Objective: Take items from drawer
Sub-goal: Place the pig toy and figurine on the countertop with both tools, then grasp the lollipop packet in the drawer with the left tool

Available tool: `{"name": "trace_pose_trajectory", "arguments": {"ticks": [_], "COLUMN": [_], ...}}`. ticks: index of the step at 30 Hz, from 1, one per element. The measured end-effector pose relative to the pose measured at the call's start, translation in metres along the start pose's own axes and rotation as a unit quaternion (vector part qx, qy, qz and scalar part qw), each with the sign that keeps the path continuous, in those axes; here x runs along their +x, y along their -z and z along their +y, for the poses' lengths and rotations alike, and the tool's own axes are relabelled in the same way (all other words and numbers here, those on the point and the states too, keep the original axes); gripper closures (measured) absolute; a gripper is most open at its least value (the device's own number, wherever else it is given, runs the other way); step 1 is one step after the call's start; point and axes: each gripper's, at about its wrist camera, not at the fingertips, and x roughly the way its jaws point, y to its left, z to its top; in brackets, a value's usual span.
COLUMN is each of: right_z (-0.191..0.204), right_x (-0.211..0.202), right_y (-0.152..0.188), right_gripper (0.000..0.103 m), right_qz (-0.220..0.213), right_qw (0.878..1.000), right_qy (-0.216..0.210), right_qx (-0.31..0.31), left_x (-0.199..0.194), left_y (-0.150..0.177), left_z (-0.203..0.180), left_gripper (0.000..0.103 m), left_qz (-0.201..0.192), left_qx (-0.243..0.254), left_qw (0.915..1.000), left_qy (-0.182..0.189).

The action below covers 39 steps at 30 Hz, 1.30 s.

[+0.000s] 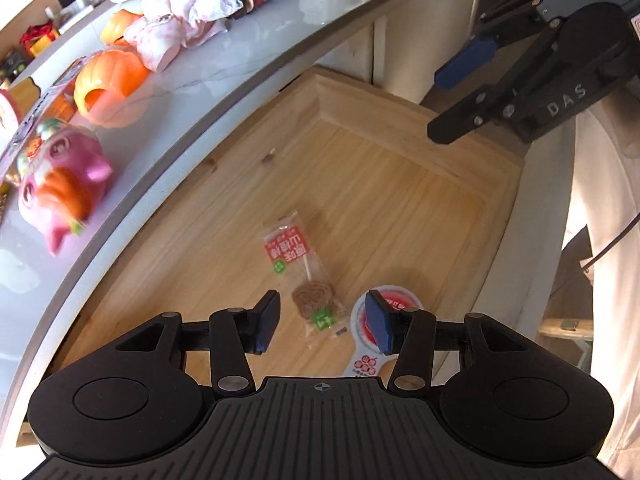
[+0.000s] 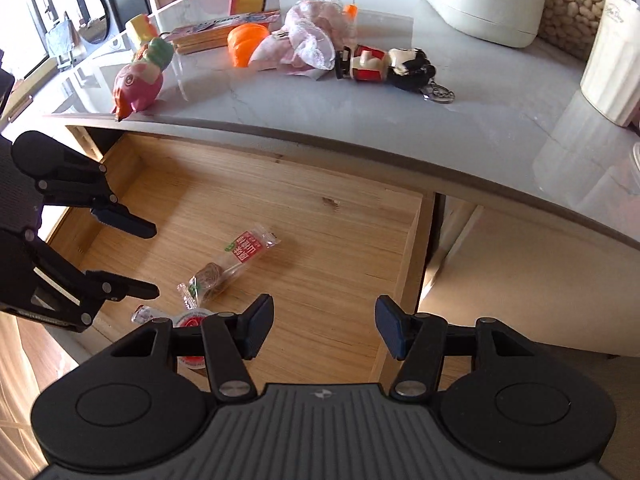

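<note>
left wrist view: left tongs [image 1: 323, 322] spread, empty, above open pale wooden drawer [image 1: 400, 184]; clear red-labelled snack packet [image 1: 304, 276] lower centre, just ahead between pads, long axis running away toward upper left.
round red-and-white foil-lid cup [image 1: 394, 308]: behind right pad.
right wrist view: right tongs [image 2: 325, 330] spread, empty; packet lower left of them, diagonal.
nearer: left tongs, likely.

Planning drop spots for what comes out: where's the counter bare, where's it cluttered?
Bare: the marble countertop strip along its front edge, between the doll keychain and the white ribbed container. Crowded: behind and left, from the pink cloth and orange pumpkin to the piggy bank at the edge.
</note>
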Motion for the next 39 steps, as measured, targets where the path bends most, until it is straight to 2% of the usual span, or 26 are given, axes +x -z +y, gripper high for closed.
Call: {"name": "trace_pose_trajectory", "arguments": {"ticks": [3,9,18,24,29,39], "right_z": [-0.015,-0.037,-0.027,-0.026,-0.028,-0.023], "right_x": [-0.002,-0.006,-0.004,-0.005,-0.006,-0.005], "right_y": [0.0,-0.002,-0.001,0.0,0.001,0.001], "right_gripper": [0.046,0.046,0.046,0.046,0.047,0.046], "right_qz": [-0.003,-0.009,-0.008,-0.012,-0.012,-0.012], "right_qw": [0.999,0.995,0.997,0.997,0.997,0.998], "right_qy": [-0.001,-0.02,-0.015,-0.018,-0.018,-0.009], "right_qx": [0.036,0.101,0.073,0.071,0.071,0.058], "left_x": [0.004,0.025,0.073,0.103,0.113,0.11], "left_y": [-0.001,-0.009,-0.034,-0.041,-0.04,-0.031], "left_z": [0.006,0.005,0.013,0.016,0.02,0.032], "left_gripper": [0.051,0.051,0.051,0.05,0.048,0.048], "left_qz": [0.009,0.043,0.087,0.113,0.118,0.115], "left_qx": [-0.003,0.03,-0.026,-0.054,-0.072,-0.113], "left_qw": [0.9999,0.9986,0.9959,0.9917,0.9895,0.9867], "left_qy": [0.004,-0.002,0.002,-0.03,-0.042,-0.021]}}
